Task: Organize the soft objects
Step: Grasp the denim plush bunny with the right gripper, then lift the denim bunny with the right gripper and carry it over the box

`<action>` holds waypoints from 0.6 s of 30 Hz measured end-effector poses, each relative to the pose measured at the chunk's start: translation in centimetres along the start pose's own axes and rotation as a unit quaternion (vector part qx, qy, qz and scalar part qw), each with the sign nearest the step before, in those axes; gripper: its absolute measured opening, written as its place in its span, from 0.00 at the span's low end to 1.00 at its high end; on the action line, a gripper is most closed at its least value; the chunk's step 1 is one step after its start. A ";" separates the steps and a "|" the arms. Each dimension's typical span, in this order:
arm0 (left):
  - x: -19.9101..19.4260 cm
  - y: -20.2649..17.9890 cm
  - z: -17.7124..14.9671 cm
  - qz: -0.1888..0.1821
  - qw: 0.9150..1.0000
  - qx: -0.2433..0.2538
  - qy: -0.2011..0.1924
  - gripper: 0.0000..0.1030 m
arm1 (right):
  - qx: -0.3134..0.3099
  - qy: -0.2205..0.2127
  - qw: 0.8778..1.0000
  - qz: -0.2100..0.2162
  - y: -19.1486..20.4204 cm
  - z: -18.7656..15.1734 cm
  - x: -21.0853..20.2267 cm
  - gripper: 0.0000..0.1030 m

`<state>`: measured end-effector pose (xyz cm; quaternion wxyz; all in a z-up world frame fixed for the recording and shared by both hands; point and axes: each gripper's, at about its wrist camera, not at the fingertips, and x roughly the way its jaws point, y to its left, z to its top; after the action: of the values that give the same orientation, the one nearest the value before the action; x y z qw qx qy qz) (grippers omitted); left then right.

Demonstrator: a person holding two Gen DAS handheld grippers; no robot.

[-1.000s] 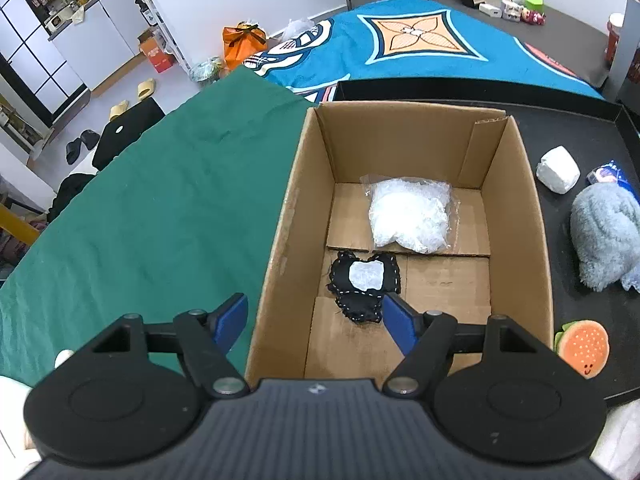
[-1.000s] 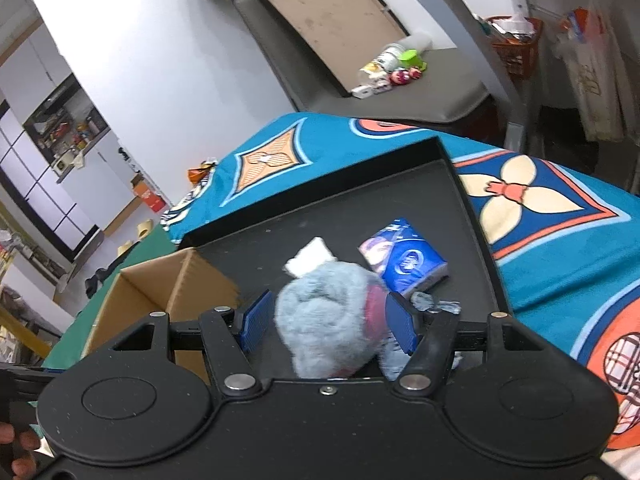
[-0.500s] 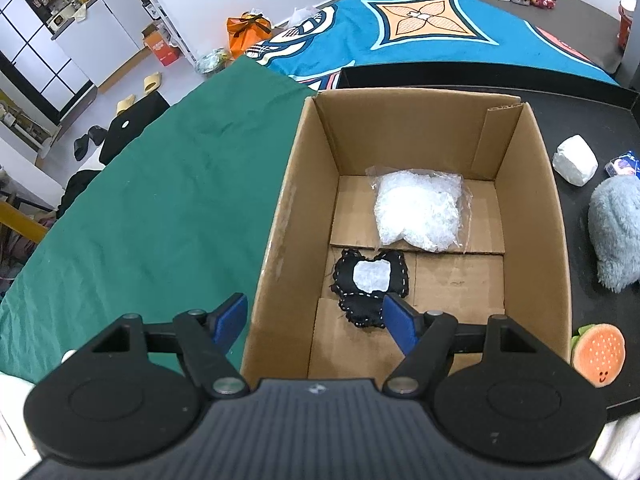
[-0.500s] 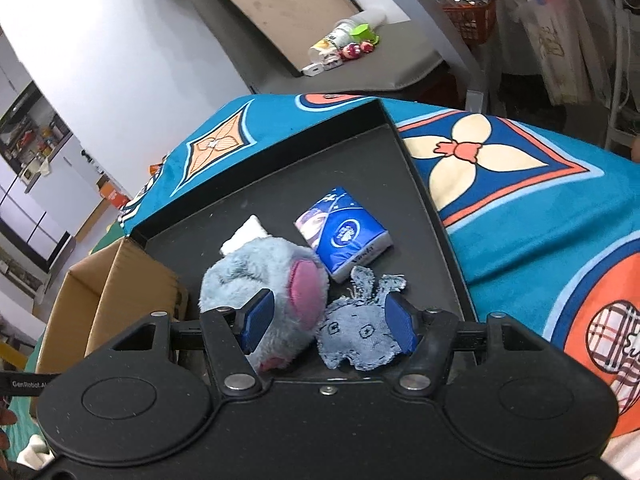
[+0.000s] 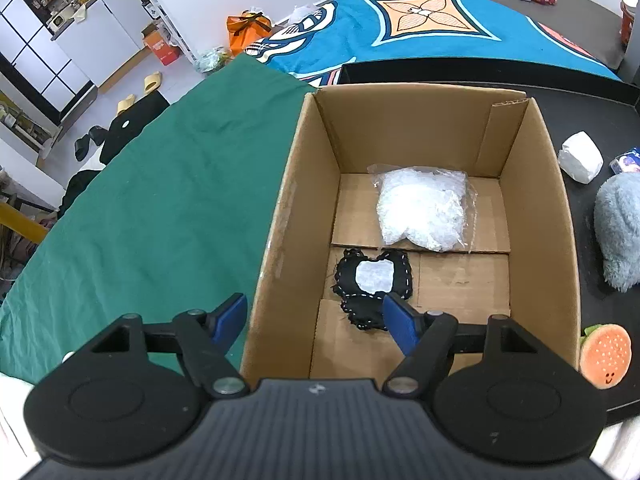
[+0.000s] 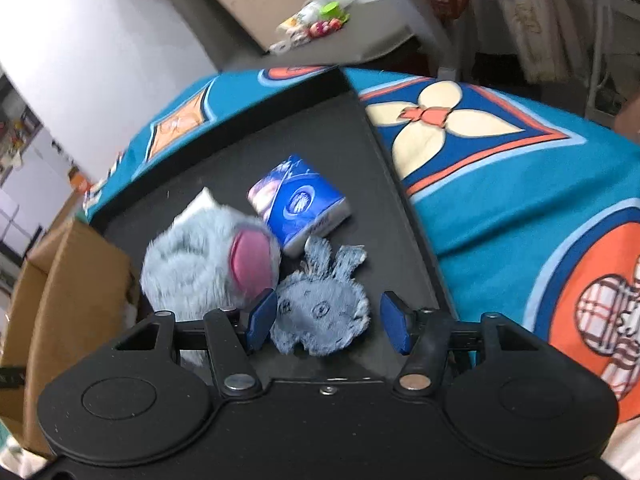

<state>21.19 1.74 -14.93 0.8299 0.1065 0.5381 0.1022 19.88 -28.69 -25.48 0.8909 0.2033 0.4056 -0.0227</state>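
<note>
Closing right gripper (image 6: 327, 322) jaws around blue rag toy (image 6: 322, 312) on black tray (image 6: 224, 160), not yet gripped | left gripper (image 5: 316, 318) apart over cardboard box (image 5: 532, 184) | next: sink lower, clamp.

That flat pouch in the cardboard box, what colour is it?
Black pouch with white stitching and a white centre patch; clearest from the left wrist.
</note>
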 end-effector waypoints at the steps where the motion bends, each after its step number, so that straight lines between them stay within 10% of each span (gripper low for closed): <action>1: 0.0 0.1 0.0 -0.001 1.000 -0.001 0.000 0.71 | -0.015 -0.005 1.000 -0.006 0.4 -0.2 0.1 0.56; 10: 0.2 1.0 -0.3 -0.004 1.000 -0.009 0.003 0.71 | -0.081 -0.010 0.996 -0.024 1.7 -0.4 0.0 0.32; 18: -0.3 1.5 -0.8 -0.009 1.000 -0.012 -0.003 0.71 | -0.077 -0.044 0.996 -0.016 1.9 0.2 -2.3 0.31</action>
<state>20.27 3.12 -14.60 0.8335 0.0923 0.5353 0.1008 18.90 -27.31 -23.04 0.9203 0.1265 0.3700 -0.0149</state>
